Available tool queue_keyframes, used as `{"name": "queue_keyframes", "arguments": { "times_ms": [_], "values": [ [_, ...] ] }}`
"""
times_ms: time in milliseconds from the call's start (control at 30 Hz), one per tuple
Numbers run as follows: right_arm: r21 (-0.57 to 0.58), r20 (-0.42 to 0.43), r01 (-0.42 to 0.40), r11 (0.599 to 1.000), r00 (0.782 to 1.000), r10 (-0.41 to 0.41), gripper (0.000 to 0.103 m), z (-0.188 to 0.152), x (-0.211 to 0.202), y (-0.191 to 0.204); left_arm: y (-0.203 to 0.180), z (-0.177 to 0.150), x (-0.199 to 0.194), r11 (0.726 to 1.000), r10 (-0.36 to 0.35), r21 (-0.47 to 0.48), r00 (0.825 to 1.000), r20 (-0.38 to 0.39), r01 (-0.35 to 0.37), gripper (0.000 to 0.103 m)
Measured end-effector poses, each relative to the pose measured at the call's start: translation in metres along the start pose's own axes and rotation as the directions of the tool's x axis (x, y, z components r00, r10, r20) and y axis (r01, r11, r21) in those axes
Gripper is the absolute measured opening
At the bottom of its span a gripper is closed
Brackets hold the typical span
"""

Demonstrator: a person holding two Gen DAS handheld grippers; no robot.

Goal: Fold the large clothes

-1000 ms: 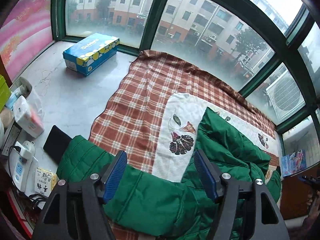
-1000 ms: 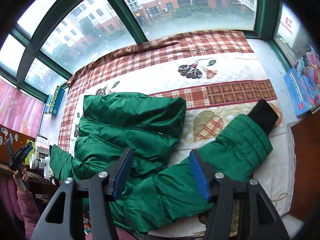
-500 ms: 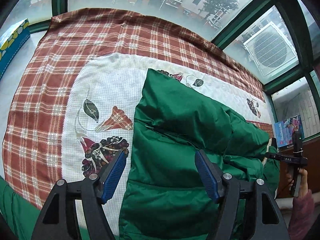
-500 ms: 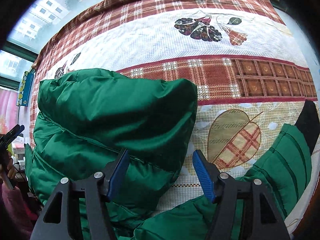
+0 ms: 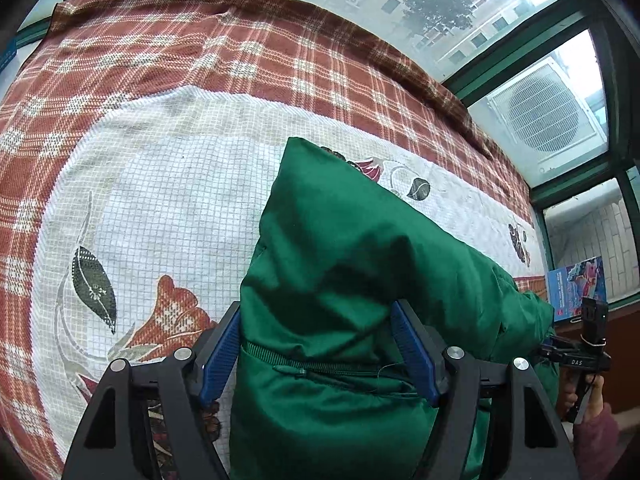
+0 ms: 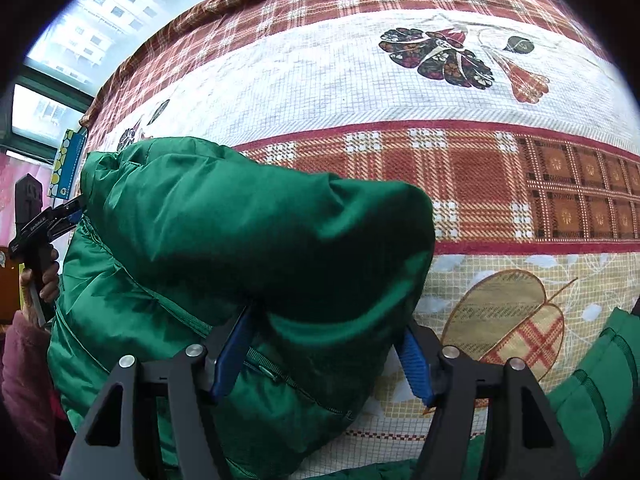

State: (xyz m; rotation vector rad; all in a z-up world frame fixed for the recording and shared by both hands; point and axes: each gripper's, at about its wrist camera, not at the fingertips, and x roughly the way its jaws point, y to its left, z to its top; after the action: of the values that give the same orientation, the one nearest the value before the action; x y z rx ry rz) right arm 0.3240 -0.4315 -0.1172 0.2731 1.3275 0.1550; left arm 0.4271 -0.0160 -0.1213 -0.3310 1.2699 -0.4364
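Left gripper [image 5: 316,354]: I saw its two blue-padded fingers [image 5: 218,354] spread wide, one on each side of a thick fold of the jacket. Whether the pads pressed the cloth I could not tell.
Right gripper [image 6: 322,354]: I saw it spread wide as well, with the puffy hood end of the jacket bulging between its fingers [image 6: 416,362]. I could not tell whether the pads touched the cloth.
Jacket [image 5: 360,280]: a large green padded jacket, lying on the blanket directly ahead of and between both pairs of fingers. In the left view its zipper seam [image 5: 320,366] ran across just beyond the fingertips.
Hood [image 6: 280,240]: the rounded green bulk rose just ahead of the right gripper and hid part of both pads.
Sleeve [image 6: 592,380]: a green quilted sleeve lay to the right of the right gripper, resting on the blanket.
Blanket [image 5: 160,184]: red plaid border with a white middle bearing leaf and flower prints; it spread out ahead of and to the left of the left gripper.
Windows [image 5: 500,8]: green-framed glass stood beyond the far edge of the blanket, well ahead of the left gripper, with an air-conditioner unit [image 5: 544,116] outside, ahead and to the right.
Other gripper in view: far right of the left view, I saw the right gripper's handle held in a hand [image 5: 580,392].
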Motion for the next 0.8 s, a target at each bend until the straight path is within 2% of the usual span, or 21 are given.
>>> {"name": "queue_keyframes", "arguments": {
  "times_ms": [33, 67, 133, 200, 300, 367, 400, 533, 567, 600, 633, 733, 800],
  "values": [
    [-0.011, 0.018, 0.015, 1.0, 1.0, -0.015, 0.06, 0.003, 0.0, 0.005, -0.005, -0.001, 0.0, 1.0, 0.001, 0.012, 1.0, 0.014, -0.002, 0.073],
    [-0.015, 0.03, 0.024, 1.0, 0.999, -0.024, 0.052, 0.008, -0.001, 0.01, -0.01, -0.002, -0.001, 0.999, 0.01, 0.032, 1.0, 0.026, -0.011, 0.063],
    [-0.034, 0.062, 0.066, 0.997, 0.996, -0.064, 0.028, 0.018, -0.008, 0.022, -0.021, -0.004, -0.005, 0.994, 0.064, 0.081, 0.995, 0.074, -0.07, 0.049],
    [-0.07, 0.087, 0.128, 0.989, 0.989, -0.122, 0.02, 0.031, -0.016, 0.038, -0.027, -0.006, -0.013, 0.989, 0.103, 0.095, 0.988, 0.119, -0.114, 0.029],
    [-0.118, 0.18, 0.173, 0.978, 0.972, -0.151, 0.017, 0.054, -0.047, 0.065, -0.029, -0.002, -0.033, 0.985, 0.15, 0.055, 0.972, 0.181, -0.162, 0.016],
    [-0.14, 0.264, 0.17, 0.976, 0.956, -0.129, 0.016, 0.072, -0.074, 0.083, -0.031, 0.006, -0.051, 0.983, 0.168, 0.029, 0.957, 0.237, -0.18, 0.013],
    [-0.149, 0.302, 0.173, 0.974, 0.946, -0.122, 0.015, 0.081, -0.086, 0.091, -0.031, 0.012, -0.064, 0.986, 0.158, 0.011, 0.948, 0.277, -0.167, 0.012],
    [-0.17, 0.443, 0.21, 0.963, 0.889, -0.116, 0.015, 0.121, -0.112, 0.116, -0.032, 0.043, -0.109, 0.985, 0.16, -0.019, 0.886, 0.436, -0.169, 0.011],
    [-0.164, 0.445, 0.205, 0.965, 0.888, -0.114, 0.016, 0.132, -0.107, 0.118, -0.03, 0.053, -0.111, 0.983, 0.172, -0.023, 0.877, 0.449, -0.181, 0.012],
    [-0.171, 0.415, 0.192, 0.966, 0.904, -0.106, 0.023, 0.144, -0.096, 0.115, -0.025, 0.061, -0.109, 0.979, 0.196, -0.035, 0.875, 0.444, -0.201, 0.017],
    [-0.17, 0.377, 0.173, 0.97, 0.921, -0.098, 0.026, 0.154, -0.084, 0.109, -0.017, 0.069, -0.104, 0.974, 0.221, -0.056, 0.878, 0.426, -0.218, 0.017],
    [-0.111, 0.279, 0.166, 0.98, 0.952, -0.129, 0.03, 0.163, -0.051, 0.09, 0.015, 0.083, -0.08, 0.977, 0.212, -0.098, 0.925, 0.315, -0.191, 0.019],
    [-0.106, 0.275, 0.187, 0.977, 0.949, -0.152, 0.03, 0.157, -0.047, 0.081, 0.031, 0.078, -0.067, 0.971, 0.229, -0.124, 0.934, 0.273, -0.202, 0.019]
  ]
}}
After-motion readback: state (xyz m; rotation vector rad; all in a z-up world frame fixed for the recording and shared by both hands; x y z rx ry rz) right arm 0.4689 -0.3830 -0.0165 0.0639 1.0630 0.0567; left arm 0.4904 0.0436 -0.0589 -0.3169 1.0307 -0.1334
